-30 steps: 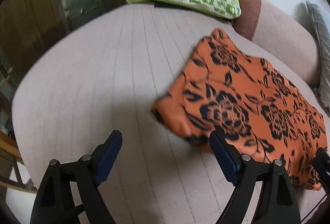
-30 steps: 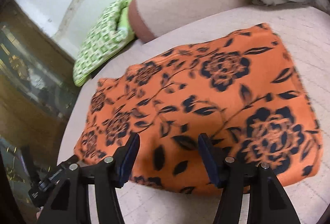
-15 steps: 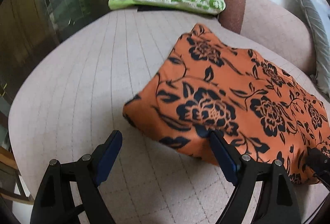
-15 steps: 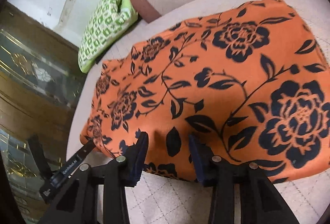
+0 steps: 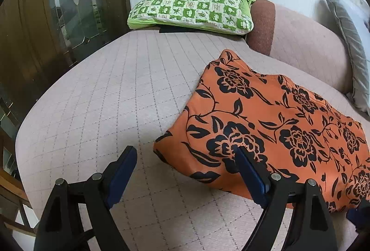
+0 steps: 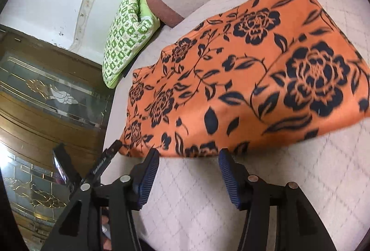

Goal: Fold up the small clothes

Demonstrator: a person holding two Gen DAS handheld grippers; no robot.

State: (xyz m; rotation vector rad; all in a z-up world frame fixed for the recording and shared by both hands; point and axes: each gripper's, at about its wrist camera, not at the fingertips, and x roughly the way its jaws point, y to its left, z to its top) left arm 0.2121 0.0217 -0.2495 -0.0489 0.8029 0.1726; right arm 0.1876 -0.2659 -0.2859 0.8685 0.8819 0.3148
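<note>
Cloth (image 5: 277, 126), orange with black flowers, lies folded on the quilted sofa seat (image 5: 115, 93); we lose its right end past the frame. Left gripper (image 5: 185, 172) spread, near corner between; right gripper (image 6: 188, 172) opening, empty, just short of the near edge. Open seat lies left.

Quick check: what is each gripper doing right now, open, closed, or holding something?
Left gripper: open, holding nothing.
Right gripper: opening, nothing between its fingers; the orange cloth lies just ahead.
</note>
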